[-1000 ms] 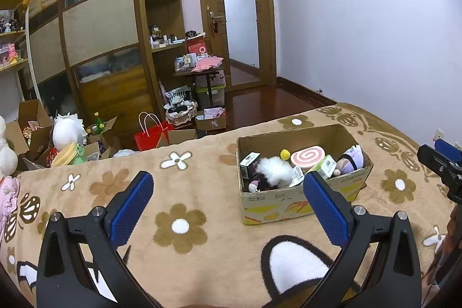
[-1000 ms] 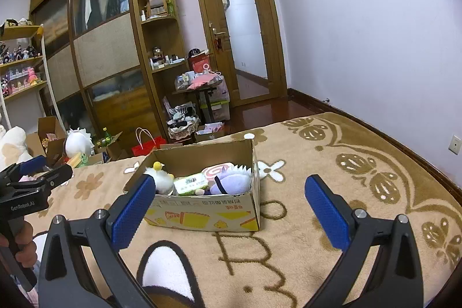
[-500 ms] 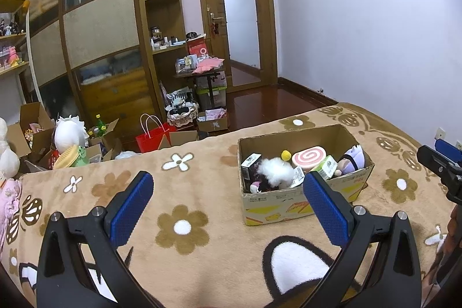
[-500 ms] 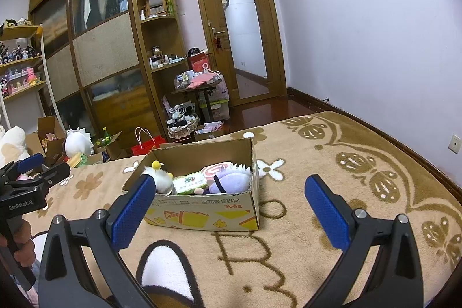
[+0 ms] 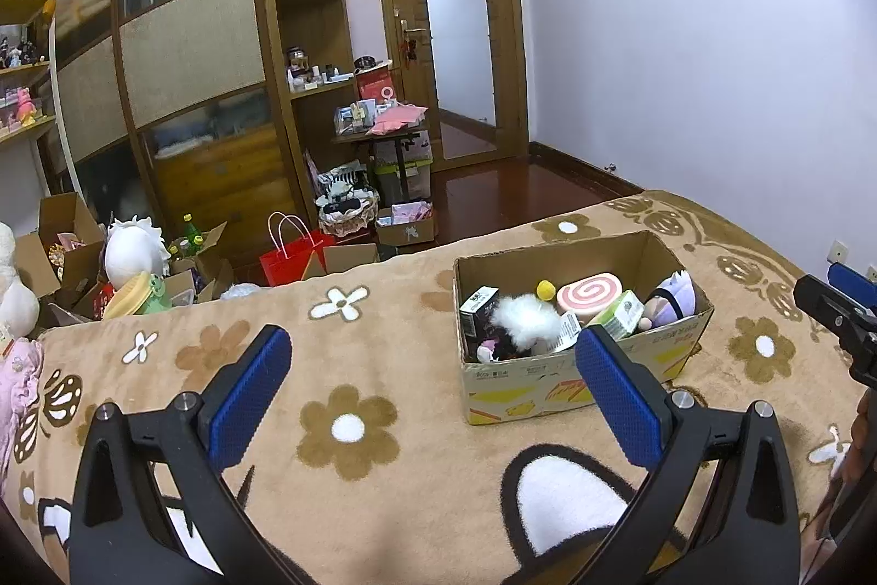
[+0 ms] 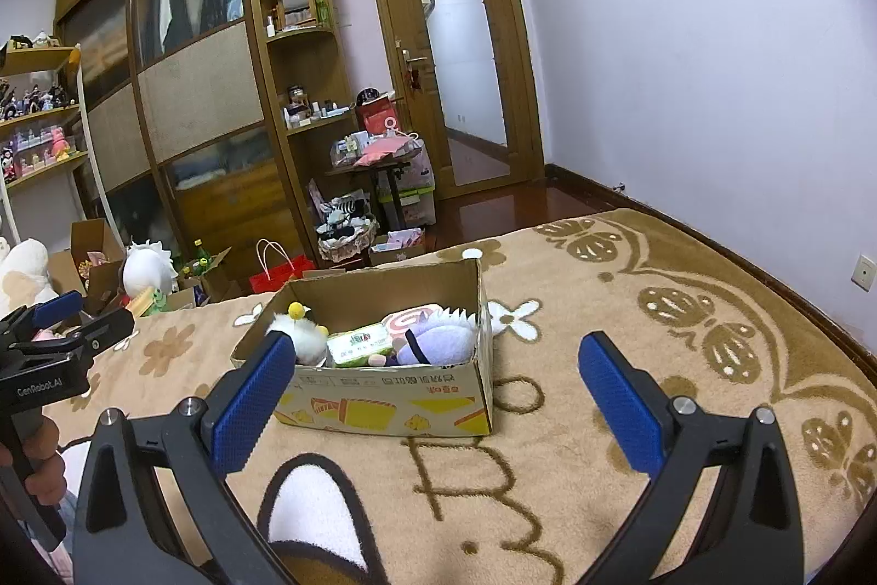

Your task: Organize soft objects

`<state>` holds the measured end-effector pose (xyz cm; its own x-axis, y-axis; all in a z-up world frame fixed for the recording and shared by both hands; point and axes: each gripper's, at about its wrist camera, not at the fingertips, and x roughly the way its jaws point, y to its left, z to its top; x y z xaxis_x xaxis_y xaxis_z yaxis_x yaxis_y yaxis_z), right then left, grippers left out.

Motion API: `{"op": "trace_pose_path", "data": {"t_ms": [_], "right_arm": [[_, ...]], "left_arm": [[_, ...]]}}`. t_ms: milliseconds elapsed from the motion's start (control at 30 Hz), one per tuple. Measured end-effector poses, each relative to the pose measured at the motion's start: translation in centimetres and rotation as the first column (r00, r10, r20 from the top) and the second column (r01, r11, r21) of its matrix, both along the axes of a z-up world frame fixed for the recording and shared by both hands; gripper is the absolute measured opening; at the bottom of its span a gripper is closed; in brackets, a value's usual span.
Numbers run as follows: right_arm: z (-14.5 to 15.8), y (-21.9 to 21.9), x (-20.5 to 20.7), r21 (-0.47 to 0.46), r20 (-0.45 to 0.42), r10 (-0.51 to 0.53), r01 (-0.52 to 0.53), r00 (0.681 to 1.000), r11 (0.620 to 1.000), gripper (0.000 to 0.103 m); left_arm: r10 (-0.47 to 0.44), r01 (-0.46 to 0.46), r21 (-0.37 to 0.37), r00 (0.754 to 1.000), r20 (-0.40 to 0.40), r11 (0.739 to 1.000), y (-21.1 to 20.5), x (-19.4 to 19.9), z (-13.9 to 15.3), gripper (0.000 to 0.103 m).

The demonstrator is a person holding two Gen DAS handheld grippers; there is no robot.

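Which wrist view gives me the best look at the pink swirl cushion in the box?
The left wrist view: the pink swirl cushion shows its whole spiral face above the cardboard box wall. In the right wrist view only a sliver of it peeks out behind the purple plush.

The left gripper (image 5: 433, 365) has drifted slightly, so the cardboard box (image 5: 575, 382) sits a touch lower in its view. In the right wrist view the left gripper's (image 6: 82, 316) tip beside the box has risen a little
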<state>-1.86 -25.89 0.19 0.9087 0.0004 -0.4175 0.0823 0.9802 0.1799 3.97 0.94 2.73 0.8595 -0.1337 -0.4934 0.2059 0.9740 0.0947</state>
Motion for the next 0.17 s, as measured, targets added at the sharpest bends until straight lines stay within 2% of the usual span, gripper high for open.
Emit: {"op": "trace_pose_path", "data": {"t_ms": [167], "right_arm": [[0.17,-0.02,0.1,0.0,0.001,0.001,-0.001,1.0,1.0,0.103]], "left_arm": [[-0.001,0.001,0.002,1.0,-0.002,1.0,0.02,-0.05,-0.14,0.103]]}}
